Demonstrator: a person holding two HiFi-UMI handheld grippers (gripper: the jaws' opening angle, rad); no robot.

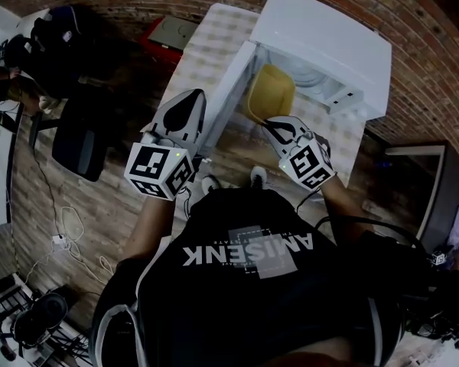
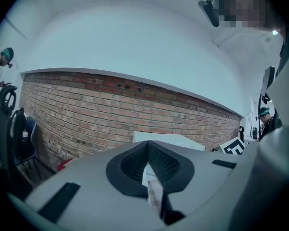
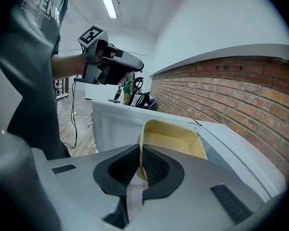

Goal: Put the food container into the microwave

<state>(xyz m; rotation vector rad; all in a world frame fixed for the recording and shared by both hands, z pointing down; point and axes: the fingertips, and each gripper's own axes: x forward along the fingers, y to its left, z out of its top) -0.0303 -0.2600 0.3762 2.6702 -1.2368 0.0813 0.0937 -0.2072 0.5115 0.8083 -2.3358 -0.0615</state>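
A yellow food container [image 1: 271,90] hangs at the mouth of the white microwave [image 1: 329,37], whose door [image 1: 226,102] stands swung open to the left. My right gripper [image 1: 274,125] is shut on the container's near rim; in the right gripper view the rim [image 3: 176,146] sits pinched between the jaws of the right gripper [image 3: 139,153], with the microwave [image 3: 241,153] just behind. My left gripper [image 1: 190,102] is held up beside the open door, shut with nothing in it. In its own view the left gripper [image 2: 148,150] points over the microwave top [image 2: 168,138].
The microwave stands on a checkered table [image 1: 214,37] against a brick wall [image 1: 428,90]. A black chair [image 1: 80,140] is on the floor to the left, and a red object [image 1: 157,33] lies beyond the table. Cables trail on the wooden floor [image 1: 61,235].
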